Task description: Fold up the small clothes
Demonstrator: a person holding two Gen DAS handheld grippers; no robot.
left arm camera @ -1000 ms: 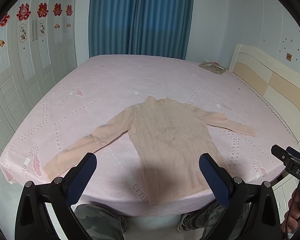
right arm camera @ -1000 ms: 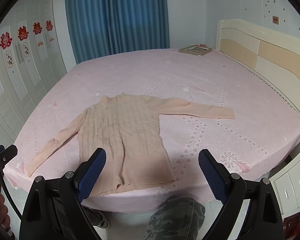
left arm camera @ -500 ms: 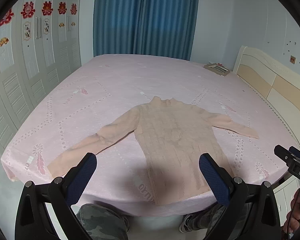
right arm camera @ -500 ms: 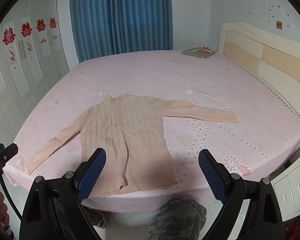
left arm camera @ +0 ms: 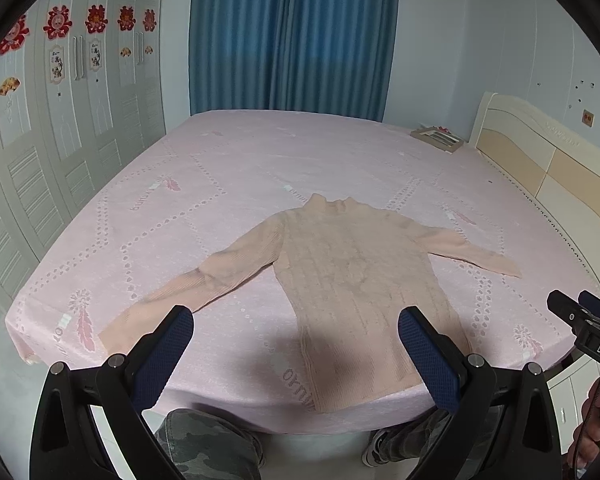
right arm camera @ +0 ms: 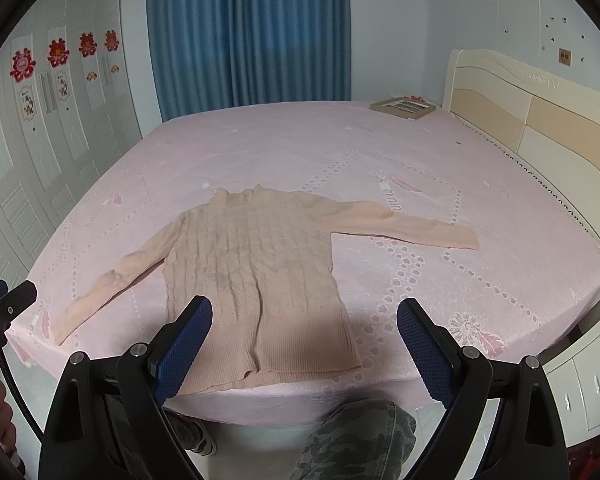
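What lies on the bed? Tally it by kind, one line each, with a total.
Sweater, peach knit, spread flat with both sleeves out: 1
Picture frame, at the far corner by the headboard: 1
Total on the bed: 2
Both grippers, left and right, hang over the near edge, jaws wide, holding nothing.

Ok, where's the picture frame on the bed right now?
The picture frame lies flat at the bed's far right corner in both wrist views, beside the headboard and well beyond the spread-out sweater.
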